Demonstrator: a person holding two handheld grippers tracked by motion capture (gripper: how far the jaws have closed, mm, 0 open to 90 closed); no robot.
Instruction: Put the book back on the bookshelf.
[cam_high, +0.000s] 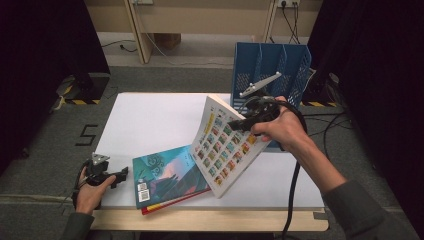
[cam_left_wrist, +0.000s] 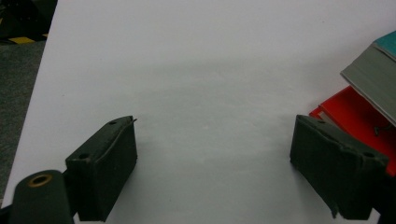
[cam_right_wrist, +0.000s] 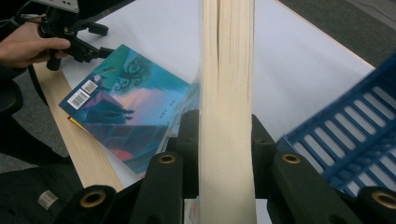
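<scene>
The right gripper (cam_high: 239, 123) pinches the thick picture-covered book (cam_high: 225, 145); the blue plastic file rack (cam_high: 270, 67) stands just behind it; the left gripper (cam_left_wrist: 215, 154) gapes empty.

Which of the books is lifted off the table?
The book with the grid of small pictures, clamped in the right gripper; the teal book lies flat on the red one.

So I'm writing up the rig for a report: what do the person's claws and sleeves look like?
Both claws are black, each with two blocky black jaws on arms with brass-ringed holes. The left claw and right claw each carry a grey three-cornered plate on top. A black cable trails from the right claw. The sleeves are dark grey-green.
</scene>
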